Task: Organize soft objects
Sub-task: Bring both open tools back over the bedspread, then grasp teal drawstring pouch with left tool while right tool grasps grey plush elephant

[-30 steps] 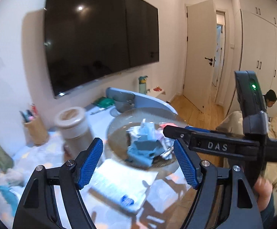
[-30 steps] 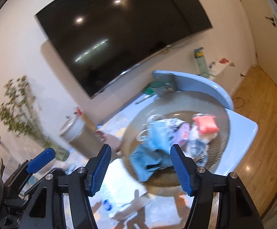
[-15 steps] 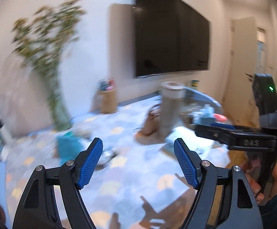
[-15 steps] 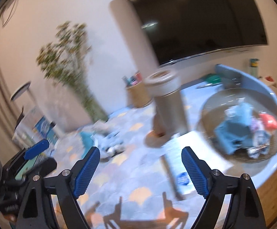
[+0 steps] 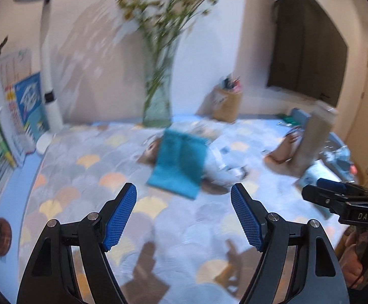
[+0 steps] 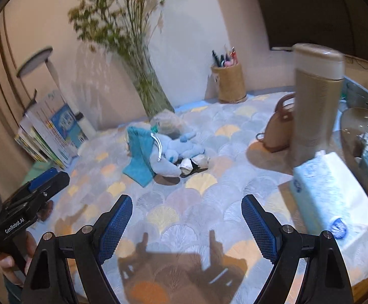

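Swinging away from the glass bowl [image 6: 356, 119], both views are now facing the pile of soft toys [image 6: 168, 152] beside the tall vase [image 6: 151, 93]. The left hand-held gripper [image 5: 184, 215] and the right hand-held gripper [image 6: 186, 223] are both staying wide and empty, so another pick is probably coming. The surface [image 6: 209, 202] is wearing a shell-pattern cloth, with a pen cup [image 6: 228, 81] near the vase, by the wall.

txt: "DAS" on right claw [image 5: 346, 202] | "GenRobot.AI" on left claw [image 6: 27, 202]
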Demonstrator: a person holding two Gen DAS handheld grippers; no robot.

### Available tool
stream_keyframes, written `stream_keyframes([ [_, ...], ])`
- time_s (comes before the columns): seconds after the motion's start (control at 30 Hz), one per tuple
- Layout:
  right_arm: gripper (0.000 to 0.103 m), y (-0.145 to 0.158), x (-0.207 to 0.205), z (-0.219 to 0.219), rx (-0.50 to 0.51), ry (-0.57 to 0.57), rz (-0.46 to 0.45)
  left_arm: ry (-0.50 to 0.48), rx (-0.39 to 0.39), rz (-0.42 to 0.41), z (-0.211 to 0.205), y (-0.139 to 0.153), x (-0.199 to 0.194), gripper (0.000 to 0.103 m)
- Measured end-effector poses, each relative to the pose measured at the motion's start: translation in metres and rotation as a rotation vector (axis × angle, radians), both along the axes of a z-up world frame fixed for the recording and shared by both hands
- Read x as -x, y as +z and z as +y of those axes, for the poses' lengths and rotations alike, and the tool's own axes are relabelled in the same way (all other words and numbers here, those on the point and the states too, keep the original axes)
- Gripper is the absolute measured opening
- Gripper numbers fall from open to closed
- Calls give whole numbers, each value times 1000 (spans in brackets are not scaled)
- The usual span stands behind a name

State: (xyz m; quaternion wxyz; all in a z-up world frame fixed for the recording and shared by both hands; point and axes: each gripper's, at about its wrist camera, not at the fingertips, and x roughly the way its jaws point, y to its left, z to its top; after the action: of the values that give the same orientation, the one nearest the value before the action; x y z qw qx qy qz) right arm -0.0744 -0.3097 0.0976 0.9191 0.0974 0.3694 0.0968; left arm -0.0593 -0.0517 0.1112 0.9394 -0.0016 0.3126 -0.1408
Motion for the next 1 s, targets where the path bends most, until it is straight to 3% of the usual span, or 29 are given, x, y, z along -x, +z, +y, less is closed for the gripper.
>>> stream_keyframes([
  [0.23, 87, -53, -41, 28, 140, 12, 74, 65, 21, 106, 23, -50, -34, 76],
  [0.5, 87, -91, -63, 28, 132, 16, 173, 96, 64, 193, 36, -77, -50, 76],
  [1.0, 90, -85, -67, 42, 174, 42, 180, 94, 69, 244, 38, -85, -56, 76],
])
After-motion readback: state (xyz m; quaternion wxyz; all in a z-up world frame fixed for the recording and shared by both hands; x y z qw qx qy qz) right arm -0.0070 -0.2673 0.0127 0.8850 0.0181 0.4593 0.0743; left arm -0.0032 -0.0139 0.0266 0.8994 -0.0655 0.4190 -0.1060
